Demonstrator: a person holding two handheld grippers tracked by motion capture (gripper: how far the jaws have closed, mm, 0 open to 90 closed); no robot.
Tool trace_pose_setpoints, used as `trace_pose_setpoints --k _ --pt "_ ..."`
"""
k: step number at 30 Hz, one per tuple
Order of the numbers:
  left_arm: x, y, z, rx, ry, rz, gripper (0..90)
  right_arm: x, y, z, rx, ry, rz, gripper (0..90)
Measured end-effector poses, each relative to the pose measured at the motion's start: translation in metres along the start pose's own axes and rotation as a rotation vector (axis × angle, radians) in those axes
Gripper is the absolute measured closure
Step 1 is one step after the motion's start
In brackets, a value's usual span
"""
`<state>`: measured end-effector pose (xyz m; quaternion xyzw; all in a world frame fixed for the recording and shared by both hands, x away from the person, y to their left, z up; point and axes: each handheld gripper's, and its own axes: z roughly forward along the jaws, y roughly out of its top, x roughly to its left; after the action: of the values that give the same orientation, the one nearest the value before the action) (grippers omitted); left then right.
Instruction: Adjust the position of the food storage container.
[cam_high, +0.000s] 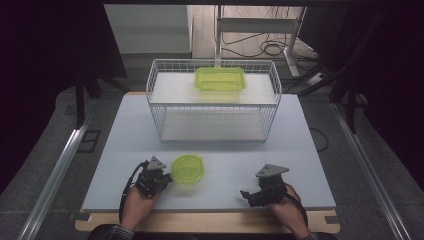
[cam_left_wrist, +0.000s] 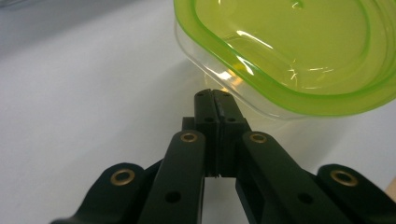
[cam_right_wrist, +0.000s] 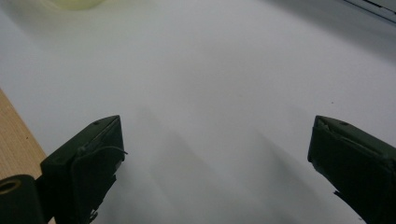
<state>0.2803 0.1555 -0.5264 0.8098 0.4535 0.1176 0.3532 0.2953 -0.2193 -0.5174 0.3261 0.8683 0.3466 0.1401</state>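
Two grippers rest near the tabletop's (cam_high: 115, 150) front edge: the left gripper (cam_high: 167, 179), jaws closed and empty, points at the round green container (cam_high: 188, 168) just to its right, while the right gripper (cam_high: 244, 195) waits open, well apart.

the high view is dim, its corners and sides fall to near black, and the white table (cam_high: 125, 150) is the brightest area. in the left gripper view, white glare streaks cross the green container (cam_left_wrist: 299, 51), and the near black jaws are soft. the right gripper view is hazy, with faint shadows on the table
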Motion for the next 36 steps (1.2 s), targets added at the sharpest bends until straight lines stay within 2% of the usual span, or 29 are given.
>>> trace_pose_setpoints --k 11,17,25,27,30,32,36 --pt "-0.017 0.016 0.018 -0.006 -0.019 0.062 89.9 0.002 0.000 0.001 0.004 0.004 -0.006 3.8" --pt "-0.015 0.010 0.008 -0.023 -0.016 0.057 84.5 0.000 0.000 0.000 -0.004 0.007 -0.005 3.8" --pt "-0.013 -0.004 -0.011 -0.072 0.007 0.092 54.4 0.000 0.001 -0.002 -0.023 0.014 -0.002 3.7" --pt "-0.012 -0.008 -0.016 -0.086 0.014 0.105 42.5 0.000 0.001 -0.003 -0.026 0.012 -0.003 3.7" --pt "-0.010 -0.012 -0.021 -0.099 0.021 0.101 27.1 0.000 0.000 -0.003 -0.033 0.014 0.002 3.7" --pt "-0.011 -0.015 -0.023 -0.101 0.046 0.104 17.1 -0.001 0.000 -0.003 -0.033 0.014 0.002 3.7" --pt "-0.011 -0.021 -0.027 -0.104 0.041 0.097 5.6 -0.001 0.000 -0.003 -0.033 0.024 0.007 3.7"
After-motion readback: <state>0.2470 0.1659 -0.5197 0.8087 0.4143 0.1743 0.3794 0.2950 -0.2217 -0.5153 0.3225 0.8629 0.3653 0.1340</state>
